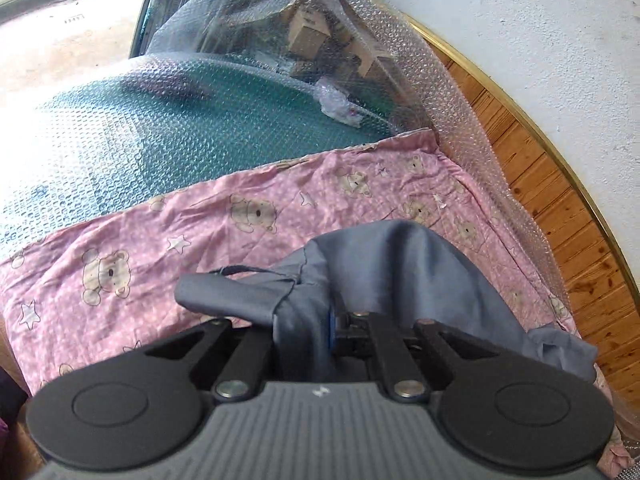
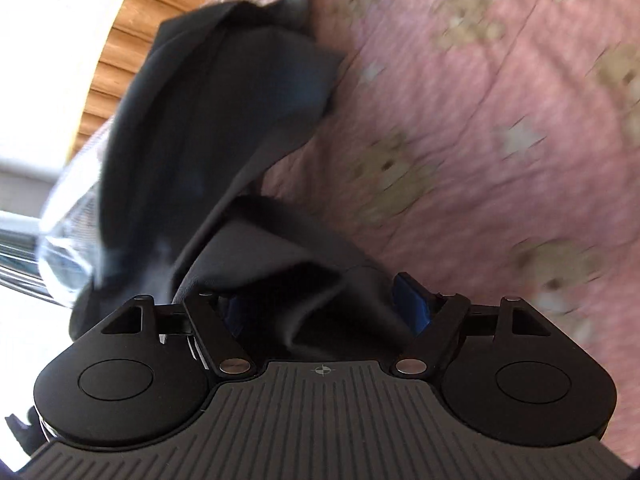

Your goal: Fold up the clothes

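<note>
Left wrist view: my left gripper [image 1: 320,330] has its jaws closed on a bunched fold of the grey garment [image 1: 384,268], which is lifted above the pink bear-print sheet [image 1: 132,248]. Bubble wrap [image 1: 200,92] covers the surface beyond the sheet.

Right wrist view: heavily blurred. My right gripper [image 2: 324,308] has its jaws set fairly wide, with the garment [image 2: 208,120] draped between them; I cannot tell whether they pinch it. The sheet [image 2: 480,120] lies beneath.
</note>
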Motion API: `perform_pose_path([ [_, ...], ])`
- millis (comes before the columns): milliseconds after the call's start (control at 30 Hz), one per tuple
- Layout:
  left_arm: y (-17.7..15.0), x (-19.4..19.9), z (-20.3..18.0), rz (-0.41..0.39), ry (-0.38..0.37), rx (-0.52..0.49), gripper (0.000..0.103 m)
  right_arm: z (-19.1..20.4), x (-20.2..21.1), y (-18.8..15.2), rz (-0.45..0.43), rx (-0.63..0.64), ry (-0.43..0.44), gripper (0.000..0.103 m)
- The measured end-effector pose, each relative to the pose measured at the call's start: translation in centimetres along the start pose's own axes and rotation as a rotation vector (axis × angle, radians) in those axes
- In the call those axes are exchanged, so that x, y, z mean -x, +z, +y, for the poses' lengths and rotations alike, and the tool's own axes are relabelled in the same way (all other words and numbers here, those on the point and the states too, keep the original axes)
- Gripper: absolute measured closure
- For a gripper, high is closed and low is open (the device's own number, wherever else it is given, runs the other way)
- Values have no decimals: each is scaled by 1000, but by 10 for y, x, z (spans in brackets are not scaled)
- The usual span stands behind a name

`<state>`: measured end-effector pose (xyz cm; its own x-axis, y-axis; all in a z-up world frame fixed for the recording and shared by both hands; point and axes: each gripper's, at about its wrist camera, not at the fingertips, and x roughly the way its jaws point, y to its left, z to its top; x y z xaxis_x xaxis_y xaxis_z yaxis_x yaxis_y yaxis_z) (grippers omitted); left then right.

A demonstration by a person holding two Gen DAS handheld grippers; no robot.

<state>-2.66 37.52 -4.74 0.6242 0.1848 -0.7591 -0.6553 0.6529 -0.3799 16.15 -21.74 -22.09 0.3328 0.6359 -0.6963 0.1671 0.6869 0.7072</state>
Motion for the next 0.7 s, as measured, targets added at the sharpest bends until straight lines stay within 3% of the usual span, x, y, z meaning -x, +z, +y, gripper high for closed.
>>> perform_pose_path([
  [33,2,-1,-3,-4,-1,-7,97,0,-6,-1,8,-16,32,39],
  [67,6,-4,-10,-10,-1,-19,97,0,-12,-1,17,-30,56,74],
  [100,11,-4,-16,-21,-9,-27,97,2,-15,0,18,-38,63,85],
  [167,24,4,-29,-74,-26,-30,98,12,4,5,-67,-21,83,95],
  [367,70,42,-45,-233,-102,44,98,52,133,23,-446,99,123,98],
  [433,77,48,-44,-270,-77,48,98,57,182,20,-567,120,129,98],
  [500,79,40,-38,-269,-6,38,98,59,216,13,-655,153,100,98],
  [600,72,11,-22,-202,133,32,98,51,219,-2,-668,156,-46,98],
  [700,54,-15,-3,-99,178,50,98,28,190,-20,-632,138,-326,98],
])
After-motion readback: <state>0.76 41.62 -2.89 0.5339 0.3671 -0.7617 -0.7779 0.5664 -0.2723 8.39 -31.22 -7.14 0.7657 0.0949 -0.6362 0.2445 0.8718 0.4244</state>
